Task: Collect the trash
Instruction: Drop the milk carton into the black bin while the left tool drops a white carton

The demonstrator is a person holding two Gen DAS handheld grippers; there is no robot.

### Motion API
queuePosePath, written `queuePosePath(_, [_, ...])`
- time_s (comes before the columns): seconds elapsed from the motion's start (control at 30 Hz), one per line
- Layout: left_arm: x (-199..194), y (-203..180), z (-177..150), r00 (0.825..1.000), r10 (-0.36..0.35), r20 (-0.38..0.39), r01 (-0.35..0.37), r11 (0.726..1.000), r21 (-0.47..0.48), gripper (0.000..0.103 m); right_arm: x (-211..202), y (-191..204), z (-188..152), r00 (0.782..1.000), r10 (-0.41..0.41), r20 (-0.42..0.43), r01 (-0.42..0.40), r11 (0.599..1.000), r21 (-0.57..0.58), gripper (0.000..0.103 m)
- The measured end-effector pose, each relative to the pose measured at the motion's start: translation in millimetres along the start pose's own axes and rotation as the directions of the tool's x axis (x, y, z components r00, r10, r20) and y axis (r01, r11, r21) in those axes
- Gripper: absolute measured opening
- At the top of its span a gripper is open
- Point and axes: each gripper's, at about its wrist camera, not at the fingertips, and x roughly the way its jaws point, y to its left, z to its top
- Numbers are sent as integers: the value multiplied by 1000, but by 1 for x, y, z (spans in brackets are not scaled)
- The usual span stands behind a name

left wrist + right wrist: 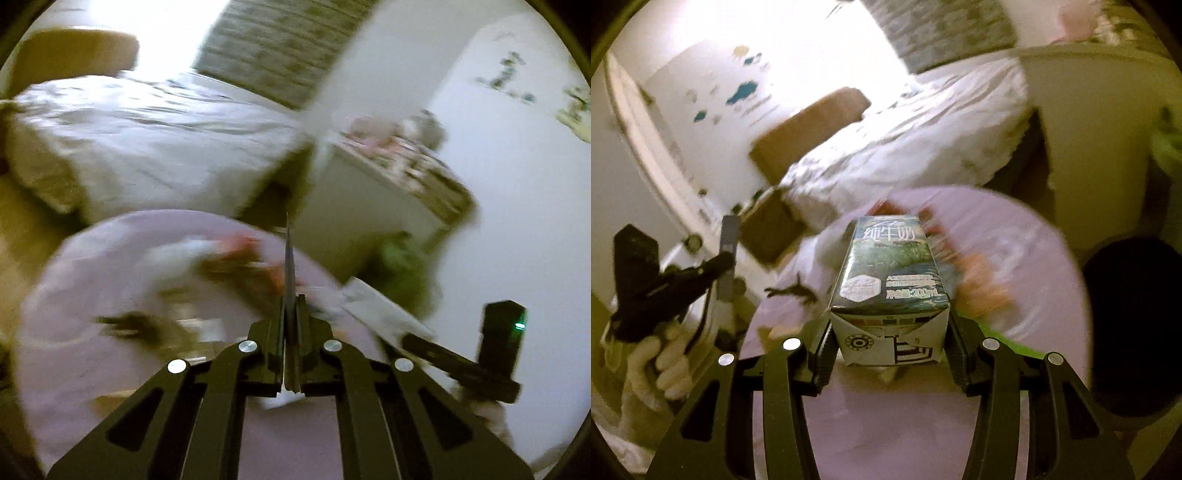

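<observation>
In the left wrist view my left gripper [291, 306] is shut on a thin grey flat piece of trash [289, 258], seen edge-on and sticking up from between the pads. It hangs over a round lilac table [92, 266] strewn with blurred trash [236, 258]. My right gripper [890, 332] is shut on a small milk carton [892, 273], which lies lengthwise between the fingers above the same lilac table [1027, 251]. The right wrist view also shows the left gripper [713, 266] at the left with its grey flat piece [728, 254], held by a gloved hand [661, 365].
A bed with white bedding [140, 140] stands beyond the table, and a white cabinet [369, 206] with clutter on top is beside it. A dark round bin [1130, 325] sits at the table's right. Something green [402, 266] lies by the cabinet. Both views are motion-blurred.
</observation>
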Motion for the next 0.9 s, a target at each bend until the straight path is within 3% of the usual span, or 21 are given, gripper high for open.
queuePosePath(0.13, [69, -54, 1, 989, -118, -92, 125, 989, 77, 7, -38, -53, 6, 980, -174, 95, 165, 981, 100, 50])
queuePosePath(0.23, [135, -96, -8, 957, -206, -202, 229, 969, 96, 7, -50, -110, -1, 942, -326, 78, 301, 926, 227, 50])
queuePosePath(0.33, [206, -139, -23, 925, -210, -315, 265, 954, 143, 7, -48, -168, -16, 891, -455, -2, 435, 849, 300, 50])
queuePosePath(0.37, [224, -149, -28, 915, -204, -347, 270, 951, 151, 7, -45, -187, -23, 882, -471, -34, 456, 831, 320, 50])
queuePosePath(0.47, [281, -178, -47, 878, -173, -446, 278, 943, 184, 7, -33, -227, -39, 883, -457, -104, 460, 802, 381, 50])
queuePosePath(0.67, [334, -197, -75, 839, -94, -536, 250, 942, 226, 8, -10, -259, -55, 883, -439, -168, 468, 782, 411, 50])
queuePosePath(0.73, [338, -196, -79, 833, -69, -549, 234, 944, 235, 9, -8, -266, -57, 885, -433, -173, 464, 785, 410, 50])
queuePosePath(0.87, [342, -199, -82, 836, -36, -547, 212, 941, 263, 12, -7, -266, -54, 885, -432, -175, 465, 795, 390, 53])
queuePosePath(0.9, [341, -199, -81, 838, -29, -544, 206, 942, 266, 20, -6, -266, -54, 886, -432, -172, 464, 797, 388, 57])
